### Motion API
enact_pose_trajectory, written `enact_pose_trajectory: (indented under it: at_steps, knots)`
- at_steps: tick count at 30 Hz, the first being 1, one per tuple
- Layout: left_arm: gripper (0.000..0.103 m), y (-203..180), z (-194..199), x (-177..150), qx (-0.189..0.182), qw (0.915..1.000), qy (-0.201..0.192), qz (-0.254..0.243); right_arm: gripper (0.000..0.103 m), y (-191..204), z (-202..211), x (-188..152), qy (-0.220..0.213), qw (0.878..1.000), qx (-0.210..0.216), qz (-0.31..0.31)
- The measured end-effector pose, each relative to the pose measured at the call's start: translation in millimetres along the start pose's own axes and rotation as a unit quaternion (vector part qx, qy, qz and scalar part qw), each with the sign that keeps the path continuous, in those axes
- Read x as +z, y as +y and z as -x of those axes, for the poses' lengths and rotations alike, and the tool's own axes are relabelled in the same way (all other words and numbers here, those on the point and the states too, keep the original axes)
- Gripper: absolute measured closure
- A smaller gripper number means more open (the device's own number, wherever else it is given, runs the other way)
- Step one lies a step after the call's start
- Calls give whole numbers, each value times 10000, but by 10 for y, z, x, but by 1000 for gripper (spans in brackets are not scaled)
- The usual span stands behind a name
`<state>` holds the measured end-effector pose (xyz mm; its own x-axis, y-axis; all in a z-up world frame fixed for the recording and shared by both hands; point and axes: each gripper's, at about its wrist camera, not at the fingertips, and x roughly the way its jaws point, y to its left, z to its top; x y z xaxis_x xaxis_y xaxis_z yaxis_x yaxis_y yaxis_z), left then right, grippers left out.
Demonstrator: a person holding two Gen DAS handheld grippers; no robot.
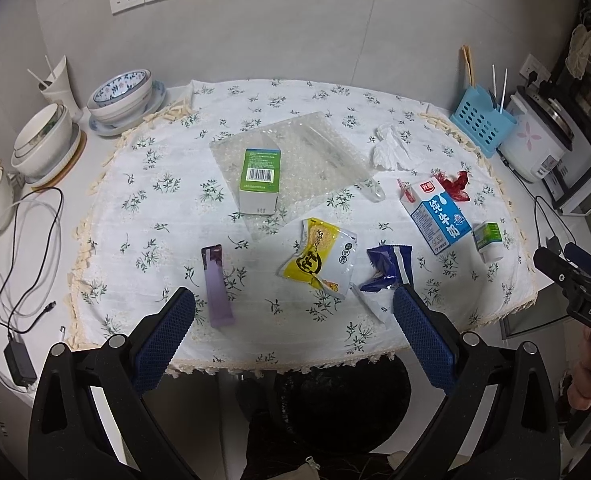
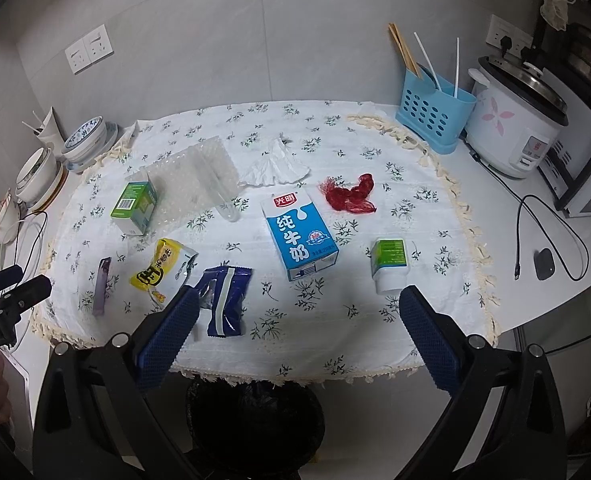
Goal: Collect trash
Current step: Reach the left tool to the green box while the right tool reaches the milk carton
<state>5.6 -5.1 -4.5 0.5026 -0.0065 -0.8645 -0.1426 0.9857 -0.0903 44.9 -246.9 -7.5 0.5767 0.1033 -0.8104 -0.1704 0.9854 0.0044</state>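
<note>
Floral cloth (image 2: pixel 335 320) covers the desk (image 2: pixel 535 300); milk carton (image 2: pixel 299 236), wrappers (image 2: pixel 225 300) and tissue (image 2: pixel 275 166) lie scattered. Both tongs (image 1: pixel 293 312) (image 2: pixel 295 312) spread, empty.

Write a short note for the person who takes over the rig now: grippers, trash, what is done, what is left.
Left gripper: open, empty, at the near table edge.
Right gripper: open, empty, also at the near edge.
All trash lies on the tablecloth: purple sachet, yellow wrapper, blue wrapper, milk carton, small bottle, green box on bubble wrap, tissue, red net.
Bin stands below the near edge.
Done: nothing picked up.
Left: everything.
</note>
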Motion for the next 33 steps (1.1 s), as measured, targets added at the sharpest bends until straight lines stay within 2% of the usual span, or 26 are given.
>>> enact_pose_trajectory:
  at_steps: [7, 14, 23, 33]
  knots:
    - [6, 61, -92, 148, 43, 10000, 8, -8, 7, 59, -167, 101, 133, 9999, -45, 59]
    - [6, 177, -328, 467, 97, 9999, 109, -9, 7, 125, -477, 296, 350, 9992, -47, 191]
    - [6, 327, -889, 811, -32, 9990, 451, 2, 7, 101, -1080, 484, 759, 9969, -120, 174]
    - [6, 493, -1534, 1039, 57, 9966, 822, 11, 10, 94, -1663, 638, 1137, 9930, -296, 143]
